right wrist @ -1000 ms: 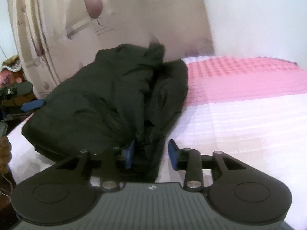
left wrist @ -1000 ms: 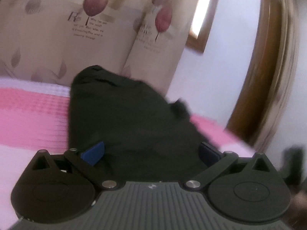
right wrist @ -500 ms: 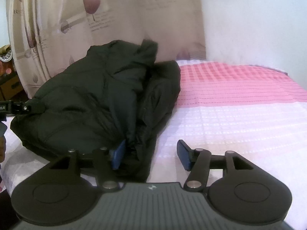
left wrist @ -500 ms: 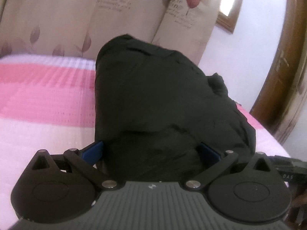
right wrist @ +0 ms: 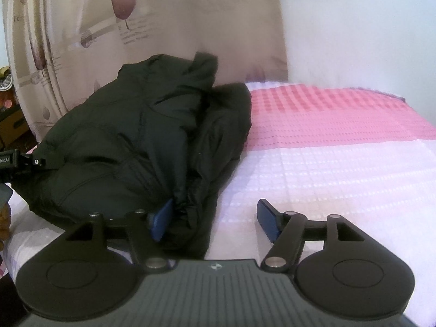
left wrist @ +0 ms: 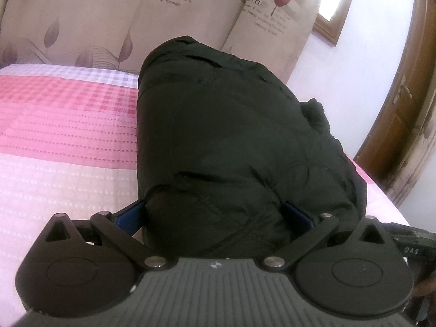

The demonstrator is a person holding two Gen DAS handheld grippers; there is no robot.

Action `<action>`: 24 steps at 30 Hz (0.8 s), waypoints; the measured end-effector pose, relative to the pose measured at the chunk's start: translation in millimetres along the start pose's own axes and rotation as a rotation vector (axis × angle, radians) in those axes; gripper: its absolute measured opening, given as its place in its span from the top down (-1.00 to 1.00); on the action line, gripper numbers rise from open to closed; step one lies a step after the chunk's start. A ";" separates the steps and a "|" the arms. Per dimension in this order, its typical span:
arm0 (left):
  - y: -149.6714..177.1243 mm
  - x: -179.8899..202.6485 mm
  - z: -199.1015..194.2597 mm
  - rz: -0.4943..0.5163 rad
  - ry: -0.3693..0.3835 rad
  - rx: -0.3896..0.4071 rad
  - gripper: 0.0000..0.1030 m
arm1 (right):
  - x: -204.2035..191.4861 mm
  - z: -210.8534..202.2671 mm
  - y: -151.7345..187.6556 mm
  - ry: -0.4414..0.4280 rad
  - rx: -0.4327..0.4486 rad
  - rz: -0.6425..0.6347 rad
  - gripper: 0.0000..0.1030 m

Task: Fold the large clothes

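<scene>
A bulky black padded jacket (left wrist: 231,136) lies bundled on the pink and white bed (left wrist: 62,136). My left gripper (left wrist: 212,215) is open wide, its blue pads on either side of the jacket's near end. In the right wrist view the jacket (right wrist: 136,141) lies at the left of the bed (right wrist: 340,150). My right gripper (right wrist: 215,220) is open; its left pad touches the jacket's near fold and its right pad is over bare bedspread. The left gripper's body (right wrist: 16,160) shows at the far left edge of the right wrist view.
Beige curtains with leaf prints (left wrist: 109,19) hang behind the bed. A wooden door frame (left wrist: 403,114) stands to the right in the left wrist view. A white wall (right wrist: 354,27) is behind the bed in the right wrist view. Cluttered items (right wrist: 8,103) sit at the far left.
The right gripper's jaws have opened from nearly closed on the jacket's fold to wide apart. The left gripper has moved closer, with the jacket's end now between its open pads.
</scene>
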State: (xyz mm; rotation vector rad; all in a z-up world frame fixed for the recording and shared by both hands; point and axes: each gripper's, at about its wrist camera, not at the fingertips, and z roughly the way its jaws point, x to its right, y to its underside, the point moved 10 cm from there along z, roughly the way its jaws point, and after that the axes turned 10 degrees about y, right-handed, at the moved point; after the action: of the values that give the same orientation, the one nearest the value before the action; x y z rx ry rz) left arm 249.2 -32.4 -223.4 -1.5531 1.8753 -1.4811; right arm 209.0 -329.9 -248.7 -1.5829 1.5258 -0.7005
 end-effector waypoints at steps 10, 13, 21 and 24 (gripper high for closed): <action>-2.2 -5.3 -1.2 -0.028 0.037 -0.022 -1.00 | 9.6 5.1 -0.5 -0.031 -0.078 0.039 -0.65; -6.2 -14.6 -6.6 -0.123 0.093 -0.017 -1.00 | 10.4 7.0 -1.9 -0.056 -0.109 0.034 -0.73; -26.0 -41.7 -4.5 -0.282 0.233 -0.011 -1.00 | 17.4 10.6 -6.3 -0.147 -0.148 0.089 -0.91; -30.6 -41.5 6.2 -0.260 0.279 -0.050 -1.00 | 24.3 11.3 -8.8 -0.213 -0.155 0.158 -0.95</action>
State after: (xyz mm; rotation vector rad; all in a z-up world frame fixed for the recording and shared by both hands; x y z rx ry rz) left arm 286.4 3.1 -215.8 -1.7451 1.9264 -1.8612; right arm 225.9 -352.4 -250.6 -1.5738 1.5546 -0.3213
